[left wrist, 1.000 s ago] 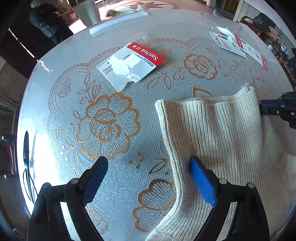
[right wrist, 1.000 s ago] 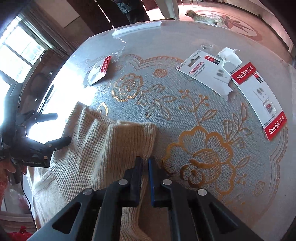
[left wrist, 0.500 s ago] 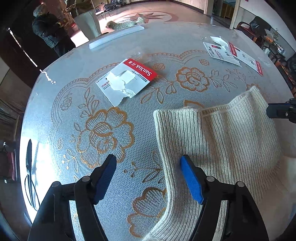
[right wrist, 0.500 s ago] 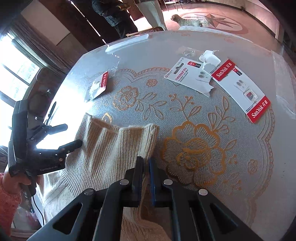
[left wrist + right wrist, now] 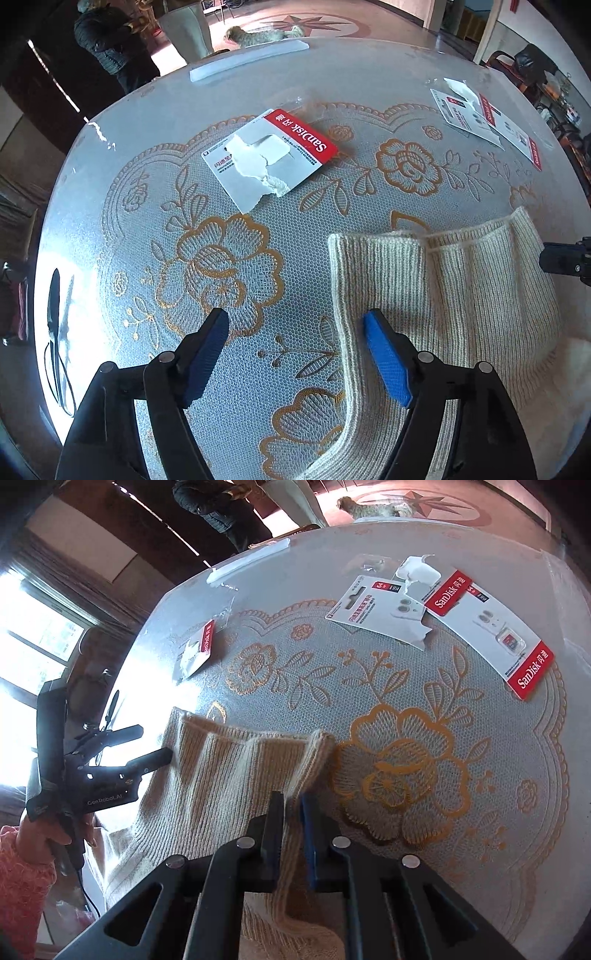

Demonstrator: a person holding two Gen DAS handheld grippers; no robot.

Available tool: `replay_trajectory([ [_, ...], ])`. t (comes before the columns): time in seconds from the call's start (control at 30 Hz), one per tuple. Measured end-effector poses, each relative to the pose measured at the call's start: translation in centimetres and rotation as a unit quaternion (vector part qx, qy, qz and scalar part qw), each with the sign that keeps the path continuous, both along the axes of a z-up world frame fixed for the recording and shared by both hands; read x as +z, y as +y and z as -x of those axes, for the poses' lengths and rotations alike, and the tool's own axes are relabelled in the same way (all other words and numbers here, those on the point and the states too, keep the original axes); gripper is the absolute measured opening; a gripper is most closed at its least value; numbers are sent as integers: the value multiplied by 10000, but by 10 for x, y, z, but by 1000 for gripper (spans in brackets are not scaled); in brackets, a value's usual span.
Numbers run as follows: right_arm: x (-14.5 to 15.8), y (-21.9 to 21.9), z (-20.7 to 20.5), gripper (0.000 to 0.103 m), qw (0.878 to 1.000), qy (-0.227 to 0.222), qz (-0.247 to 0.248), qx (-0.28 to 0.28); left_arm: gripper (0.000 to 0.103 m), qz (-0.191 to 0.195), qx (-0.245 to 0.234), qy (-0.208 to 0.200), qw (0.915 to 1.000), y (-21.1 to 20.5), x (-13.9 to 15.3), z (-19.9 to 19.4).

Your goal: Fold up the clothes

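Nearest the right wrist camera, the right gripper has a narrow ribbed strip of the cream knit sweater running between its two fingers; they have just been easing apart, and whether the pads still pinch the knit cannot be told. The sweater lies flat on the tabletop, its cuffed edges toward the middle of the gold-flowered lace cloth. On the other side, the left gripper is released, its blue-padded fingers spread wide after just widening; one finger stands over the sweater's edge and the other over bare lace, nothing clamped between them. Beyond the left gripper a torn red-and-white SanDisk card lies on the lace. Two more SanDisk cards lie farther off near the tabletop's far rim. Past the tabletop, a dog stands on the floor.
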State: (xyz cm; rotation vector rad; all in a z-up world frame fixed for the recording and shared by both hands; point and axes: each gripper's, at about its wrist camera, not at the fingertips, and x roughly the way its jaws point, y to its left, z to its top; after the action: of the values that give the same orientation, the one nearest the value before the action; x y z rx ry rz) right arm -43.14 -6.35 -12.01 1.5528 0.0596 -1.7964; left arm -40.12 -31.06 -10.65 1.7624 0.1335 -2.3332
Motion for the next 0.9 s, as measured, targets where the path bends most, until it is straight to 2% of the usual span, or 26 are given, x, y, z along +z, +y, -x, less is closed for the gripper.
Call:
replay_trajectory([
  [0.03,-1,-2,0,24,10000,9,-79,58,79,17,-13,-5,10000,-2,0,0],
  [0.07,-2,-4,1,25,9998,18,-157,116,79,21,-38,-16,10000,-5,0,1],
  [0.13,-4,-8,2,25,9994,9,-224,260,80,-55,-111,-53,9999,-13,-2,4],
  [0.3,-13,-10,4,25,9990,-178,-164,367,81,-520,-102,29,9986,-30,-8,4],
  [0.4,-17,-10,5,25,9992,-296,37,261,81,-541,-189,122,9983,-29,-8,6],
  [0.47,-18,-10,6,20,9994,-294,20,175,81,-509,-262,181,9982,-27,-9,7],
  [0.5,-19,-11,6,9,9996,-230,-94,145,77,-503,-289,217,9981,-25,-8,7],
  [0.53,-18,-10,6,6,9996,-204,-102,140,71,-550,-341,257,9976,-19,-6,6],
  [0.57,-17,-10,5,5,9997,-178,-109,136,47,-597,-393,296,9970,-14,-4,6],
  [0.6,-16,-10,4,5,9997,-152,-115,131,16,-644,-444,336,9964,-9,-2,5],
  [0.7,-13,-3,3,4,9999,-119,-37,39,7,-583,-597,353,9959,-4,1,5],
  [0.9,0,2,-2,4,9998,-8,183,36,6,-749,-673,542,9934,3,2,-11],
])
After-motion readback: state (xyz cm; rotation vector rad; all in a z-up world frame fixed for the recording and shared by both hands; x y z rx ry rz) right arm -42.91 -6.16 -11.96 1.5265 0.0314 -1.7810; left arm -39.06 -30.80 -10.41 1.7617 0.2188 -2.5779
